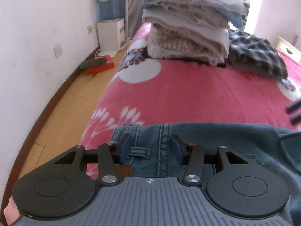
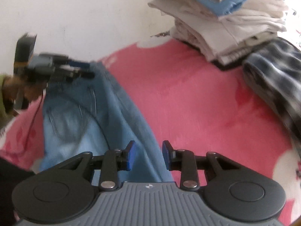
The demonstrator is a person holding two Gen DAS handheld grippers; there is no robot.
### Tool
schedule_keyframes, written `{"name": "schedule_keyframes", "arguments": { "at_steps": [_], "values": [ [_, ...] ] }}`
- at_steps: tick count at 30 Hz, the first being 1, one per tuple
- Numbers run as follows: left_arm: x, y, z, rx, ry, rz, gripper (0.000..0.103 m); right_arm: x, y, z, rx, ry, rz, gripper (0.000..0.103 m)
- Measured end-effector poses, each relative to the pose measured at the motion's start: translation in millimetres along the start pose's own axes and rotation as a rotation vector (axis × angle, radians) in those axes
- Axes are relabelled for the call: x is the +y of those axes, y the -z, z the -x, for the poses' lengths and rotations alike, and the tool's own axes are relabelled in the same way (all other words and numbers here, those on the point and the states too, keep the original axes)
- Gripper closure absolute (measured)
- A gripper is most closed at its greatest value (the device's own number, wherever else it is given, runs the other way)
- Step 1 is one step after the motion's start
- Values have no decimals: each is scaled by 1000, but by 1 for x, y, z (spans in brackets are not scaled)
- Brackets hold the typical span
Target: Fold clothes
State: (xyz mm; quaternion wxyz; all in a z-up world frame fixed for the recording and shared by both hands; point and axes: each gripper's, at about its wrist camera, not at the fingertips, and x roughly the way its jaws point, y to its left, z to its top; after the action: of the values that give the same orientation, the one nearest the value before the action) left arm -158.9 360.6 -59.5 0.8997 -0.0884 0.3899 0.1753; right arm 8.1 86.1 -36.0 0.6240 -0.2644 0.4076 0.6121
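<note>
Blue jeans (image 1: 197, 143) lie on the pink flowered bedspread (image 1: 188, 94). My left gripper (image 1: 150, 146) is open, its jaws on either side of the waistband seam by a belt loop. In the right wrist view the jeans (image 2: 90, 116) stretch away to the left, and my right gripper (image 2: 148, 154) is open over the edge of a leg. The left gripper (image 2: 79, 69) shows there, blurred, at the far waistband end. The right gripper's fingertips (image 1: 295, 111) show at the right edge of the left wrist view.
A tall stack of folded pale clothes (image 1: 188, 28) stands at the far end of the bed, with a black-and-white patterned garment (image 1: 257, 56) beside it. A wood floor (image 1: 75, 101), a white appliance (image 1: 111, 35) and a red box (image 1: 99, 67) lie to the left by the wall.
</note>
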Motion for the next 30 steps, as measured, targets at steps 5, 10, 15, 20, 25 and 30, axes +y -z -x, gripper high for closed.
{"name": "schedule_keyframes", "arguments": {
  "at_steps": [5,10,15,20,25,30],
  "values": [
    [-1,3,-2,5,-14,-37,53,9,6,-16,-29,-11,60,71],
    [-2,3,-3,16,-15,-57,52,22,-2,-41,-10,-27,167,71],
    [-2,3,-5,26,-12,-60,50,28,0,-47,14,-9,217,79],
    [-1,6,-7,18,-6,-59,50,42,8,-43,35,49,297,101],
    [2,5,-6,12,2,-52,50,45,0,-25,-15,143,283,102],
    [0,5,-4,8,-6,-63,49,45,1,-19,-30,201,283,102]
  ]
}}
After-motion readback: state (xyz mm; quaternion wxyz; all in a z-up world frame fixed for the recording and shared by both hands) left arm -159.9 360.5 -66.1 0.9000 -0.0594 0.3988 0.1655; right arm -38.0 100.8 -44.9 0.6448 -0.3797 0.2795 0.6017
